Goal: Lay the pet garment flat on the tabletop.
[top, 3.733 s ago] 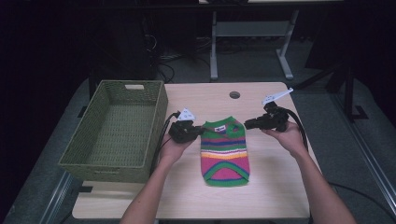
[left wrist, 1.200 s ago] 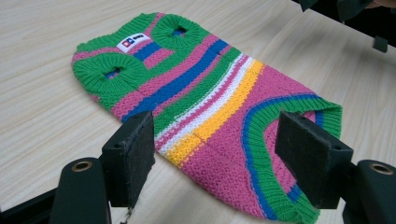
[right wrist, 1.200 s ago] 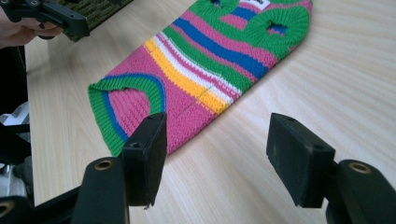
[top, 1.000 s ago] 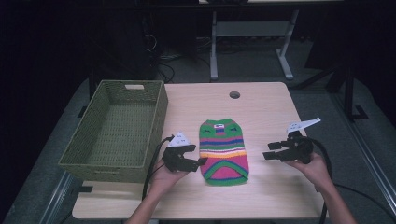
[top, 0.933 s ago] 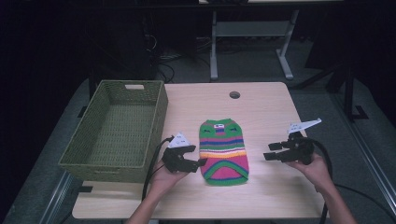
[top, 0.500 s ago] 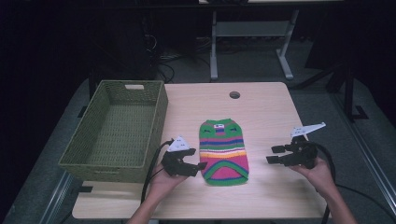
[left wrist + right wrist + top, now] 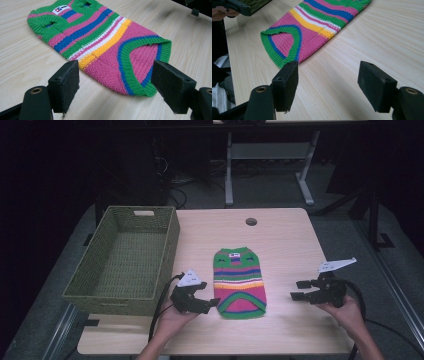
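A small striped knit sweater in green, pink, blue, yellow and white lies flat in the middle of the table, neck end far, hem near. My left gripper stands open at the hem's left corner, low over the table. In the left gripper view its jaws frame the sweater's hem without touching it. My right gripper is open over bare wood, well to the right of the sweater, pointing toward it. The right gripper view shows the sweater's hem ahead and to the left of the jaws.
An empty green woven basket stands at the left of the light wooden table. A round cable hole sits near the far edge. Cables trail from both grippers. Dark floor and a metal stand lie beyond the table.
Both grippers left the sweater's neck end and came back to the near side. Over the last second the left one edged closer to the hem and the right one drifted slightly down and right.
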`<state>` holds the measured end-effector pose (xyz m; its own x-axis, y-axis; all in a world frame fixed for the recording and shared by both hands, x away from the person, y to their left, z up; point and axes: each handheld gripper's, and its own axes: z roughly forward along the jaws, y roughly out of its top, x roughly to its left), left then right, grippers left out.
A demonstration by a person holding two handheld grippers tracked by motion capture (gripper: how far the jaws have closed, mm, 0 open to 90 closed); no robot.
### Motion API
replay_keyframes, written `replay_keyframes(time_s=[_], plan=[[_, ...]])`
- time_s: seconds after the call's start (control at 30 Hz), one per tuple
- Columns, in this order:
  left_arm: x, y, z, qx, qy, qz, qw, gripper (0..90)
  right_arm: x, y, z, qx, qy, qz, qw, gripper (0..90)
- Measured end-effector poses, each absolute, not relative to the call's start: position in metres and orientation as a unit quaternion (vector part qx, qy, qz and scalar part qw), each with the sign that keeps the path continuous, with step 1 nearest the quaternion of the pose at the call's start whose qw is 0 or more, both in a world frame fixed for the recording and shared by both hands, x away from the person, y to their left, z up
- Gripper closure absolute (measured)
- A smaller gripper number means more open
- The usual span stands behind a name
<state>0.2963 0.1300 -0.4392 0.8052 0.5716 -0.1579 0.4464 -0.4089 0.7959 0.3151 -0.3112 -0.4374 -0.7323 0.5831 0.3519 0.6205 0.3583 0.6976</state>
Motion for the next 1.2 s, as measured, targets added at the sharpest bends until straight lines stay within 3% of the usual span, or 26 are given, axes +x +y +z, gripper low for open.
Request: replay_keyframes(time_s=[0.77, 1.2], plan=[[0.280, 0.143, -0.446, 0.839, 0.306, 0.079, 0.444, 22.1, 0.292, -0.321, -0.451, -0.373, -0.823, -0.428, 0.015, 29.9], [0.264, 0.150, -0.448, 0.835, 0.299, 0.085, 0.455, 22.0, 0.261, -0.332, -0.459, -0.380, -0.808, -0.451, 0.000, 27.8]])
